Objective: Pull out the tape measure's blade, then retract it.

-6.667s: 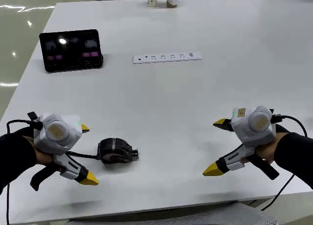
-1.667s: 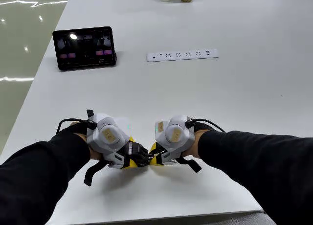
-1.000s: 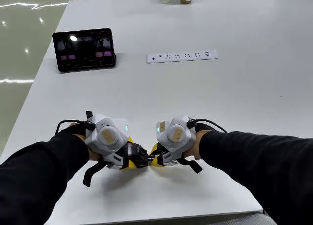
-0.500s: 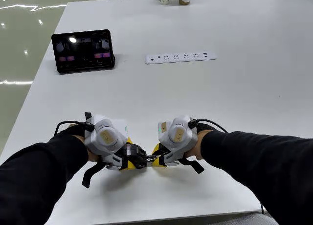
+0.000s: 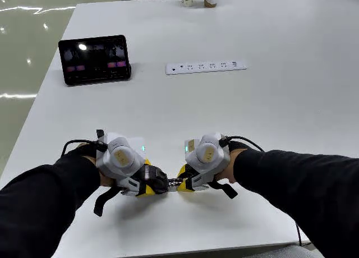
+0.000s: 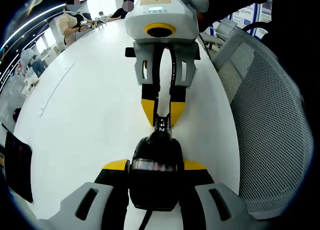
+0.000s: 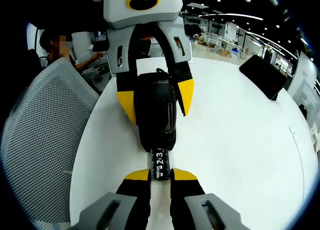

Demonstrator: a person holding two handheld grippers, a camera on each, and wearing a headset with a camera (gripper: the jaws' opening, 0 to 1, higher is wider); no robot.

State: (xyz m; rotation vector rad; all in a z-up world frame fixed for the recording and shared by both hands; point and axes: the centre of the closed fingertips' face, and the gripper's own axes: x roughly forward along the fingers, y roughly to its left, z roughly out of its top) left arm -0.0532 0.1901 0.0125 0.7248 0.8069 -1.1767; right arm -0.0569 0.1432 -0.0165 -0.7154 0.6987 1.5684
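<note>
The person leaned over the near edge of the white counter (image 5: 224, 112) with both grippers drawn close together, tip to tip. The left gripper (image 5: 147, 179) had its yellow-tipped fingers closed against the two sides of the black tape measure (image 5: 156, 179), which sat on the counter between them; in the left gripper view the case (image 6: 156, 172) filled the gap between the fingers (image 6: 156, 165), its mouth pointing away towards the other tool. The right gripper (image 5: 182, 182) faced it, fingers pinched nearly together on the end of the blade (image 7: 160, 162). Only a short stretch of blade was out of the case (image 7: 156, 112), enough to read the 2 and 3 printed on it in the right gripper view, just ahead of the closed fingers (image 7: 160, 175). From the left side the same bit of blade (image 6: 162, 124) ran straight into the right gripper's tips (image 6: 162, 112).

Further back on the counter stood a dark tablet (image 5: 94, 59) to the left, and a white power strip (image 5: 206, 67) lay near the middle, both well apart from the work. A grey mesh chair (image 6: 270, 130) sat just off the counter's near edge.
</note>
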